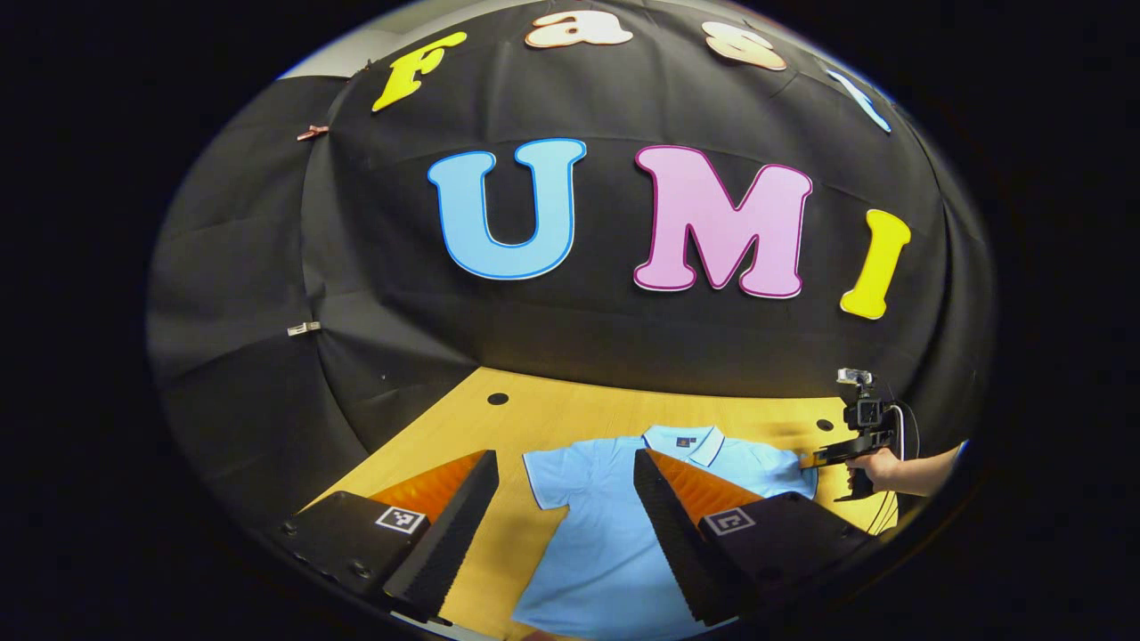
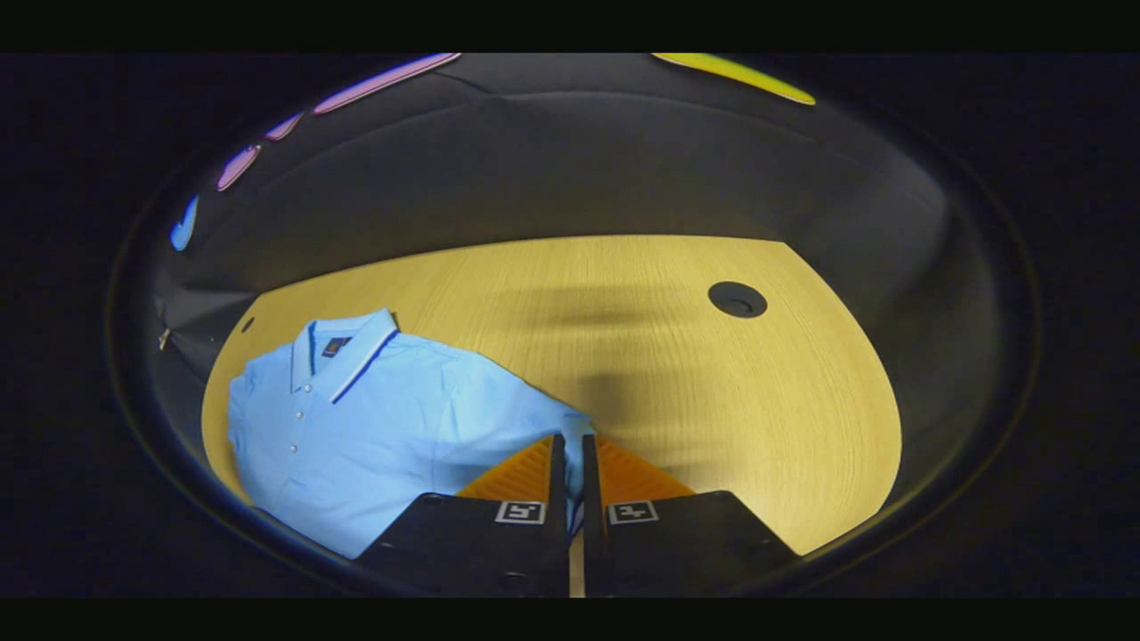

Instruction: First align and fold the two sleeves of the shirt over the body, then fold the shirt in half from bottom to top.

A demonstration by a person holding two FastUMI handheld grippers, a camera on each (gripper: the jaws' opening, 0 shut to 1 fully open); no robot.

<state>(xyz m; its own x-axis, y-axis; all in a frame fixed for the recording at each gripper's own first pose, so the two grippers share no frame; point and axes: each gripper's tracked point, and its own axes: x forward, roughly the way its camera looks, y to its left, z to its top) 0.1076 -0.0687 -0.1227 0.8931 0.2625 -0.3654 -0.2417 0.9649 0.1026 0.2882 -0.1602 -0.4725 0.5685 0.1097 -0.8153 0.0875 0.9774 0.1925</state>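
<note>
Shirt (image 1: 606,534) in light blue lies flat on the wooden table (image 1: 552,414), collar away from the person, buttons up the front. The left gripper (image 1: 565,467) hangs above it with its fingers spread wide and nothing between them; the shirt's left sleeve (image 1: 552,481) and chest lie ahead of and below that gap. Off to that gripper's right, a hand (image 1: 882,467) holds the right gripper (image 1: 815,458) down at the shirt's far sleeve.

In the right gripper view, the right gripper (image 2: 574,445) has its fingers drawn nearly together at the edge of the right sleeve (image 2: 543,418). A sliver of blue cloth seems to sit in the narrow gap, though the hold itself is hard to make out from here. The shirt's body spreads to that gripper's left, bare table to its right, with a round dark hole (image 2: 737,299) farther ahead.
</note>
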